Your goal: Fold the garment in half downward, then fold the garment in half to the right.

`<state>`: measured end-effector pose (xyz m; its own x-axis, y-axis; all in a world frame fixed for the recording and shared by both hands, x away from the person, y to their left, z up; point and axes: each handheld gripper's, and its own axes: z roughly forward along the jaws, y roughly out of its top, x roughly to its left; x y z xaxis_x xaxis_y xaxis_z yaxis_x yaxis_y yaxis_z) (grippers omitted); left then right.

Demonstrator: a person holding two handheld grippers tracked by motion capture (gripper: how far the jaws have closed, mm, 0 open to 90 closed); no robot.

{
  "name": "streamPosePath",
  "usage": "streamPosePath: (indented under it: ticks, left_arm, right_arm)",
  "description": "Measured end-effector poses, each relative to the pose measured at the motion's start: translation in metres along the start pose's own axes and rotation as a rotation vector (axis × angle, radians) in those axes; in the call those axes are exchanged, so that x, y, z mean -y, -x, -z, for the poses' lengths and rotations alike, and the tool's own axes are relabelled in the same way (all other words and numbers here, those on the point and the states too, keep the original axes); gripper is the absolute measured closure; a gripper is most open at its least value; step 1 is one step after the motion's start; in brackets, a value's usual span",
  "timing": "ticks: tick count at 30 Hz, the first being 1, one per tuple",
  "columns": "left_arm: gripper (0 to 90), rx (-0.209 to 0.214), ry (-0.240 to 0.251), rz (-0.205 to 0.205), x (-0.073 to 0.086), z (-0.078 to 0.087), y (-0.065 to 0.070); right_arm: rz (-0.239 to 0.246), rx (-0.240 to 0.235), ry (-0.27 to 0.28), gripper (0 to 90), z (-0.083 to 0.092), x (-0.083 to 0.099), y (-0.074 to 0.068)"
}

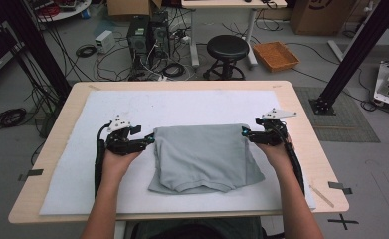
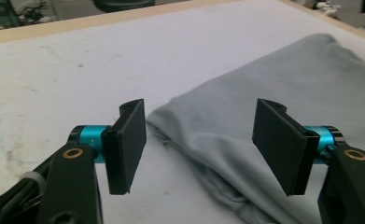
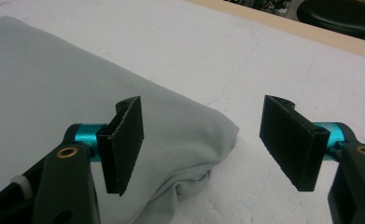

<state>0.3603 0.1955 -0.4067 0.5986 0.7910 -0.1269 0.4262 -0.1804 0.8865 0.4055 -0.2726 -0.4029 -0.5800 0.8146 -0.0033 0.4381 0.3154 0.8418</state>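
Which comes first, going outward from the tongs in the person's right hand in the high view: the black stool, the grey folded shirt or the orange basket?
From the right tongs:
1. Grey folded shirt, right beside them on the table.
2. Black stool, on the floor past the table's far edge.
3. Orange basket, on the floor beside the stool; stool and basket are nearly too close to call.

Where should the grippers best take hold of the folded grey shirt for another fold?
Probably at the two far corners of the folded grey shirt, each from its own side: left gripper and right gripper stand open there, and the layered edges bunch thick enough to pinch.
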Motion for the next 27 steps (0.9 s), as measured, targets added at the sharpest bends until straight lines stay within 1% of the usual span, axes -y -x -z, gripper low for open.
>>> streamPosePath:
  ticks: [2,3,6,9,11,13,15,20,24,25,27]
  left_arm:
    - [29.8,0.022,-0.012,-0.001,0.003,0.001,0.006]
    - [29.8,0.035,-0.011,-0.003,0.005,0.003,0.008]
    - [29.7,0.052,-0.01,-0.002,0.01,0.009,0.015]
    - [29.6,0.063,-0.027,-0.004,0.016,0.013,0.023]
    - [28.7,0.077,-0.041,-0.015,0.021,0.014,0.03]
    - [28.2,0.074,-0.06,-0.024,0.025,0.015,0.036]
    - [27.0,0.064,-0.074,-0.025,0.029,0.014,0.04]
    - [27.0,0.051,-0.102,-0.028,0.034,0.01,0.046]
    - [27.0,0.054,-0.111,-0.031,0.035,0.009,0.048]
    - [27.0,0.057,-0.108,-0.027,0.036,0.008,0.049]
    - [27.0,0.067,-0.113,-0.025,0.037,0.007,0.051]
  right_arm:
    - [-0.003,-0.005,0.0,27.7,0.001,0.0,-0.001]
    - [-0.004,-0.008,-0.001,27.5,0.002,0.0,-0.002]
    - [0.002,-0.01,0.01,26.3,0.002,-0.001,-0.004]
    - [0.007,-0.012,0.002,25.8,0.001,-0.001,-0.007]
    - [0.006,-0.017,-0.005,25.7,0.0,0.0,-0.008]
    - [0.01,-0.021,-0.002,25.8,-0.002,0.0,-0.009]
    - [0.01,-0.022,0.001,25.7,-0.003,0.0,-0.009]
    - [0.008,-0.022,-0.011,25.2,-0.007,0.001,-0.008]
    - [0.004,-0.021,-0.01,24.9,-0.007,0.001,-0.005]
    - [-0.007,-0.02,-0.013,24.7,-0.007,0.001,-0.004]
    - [-0.013,-0.016,-0.019,24.2,-0.007,0.002,-0.003]
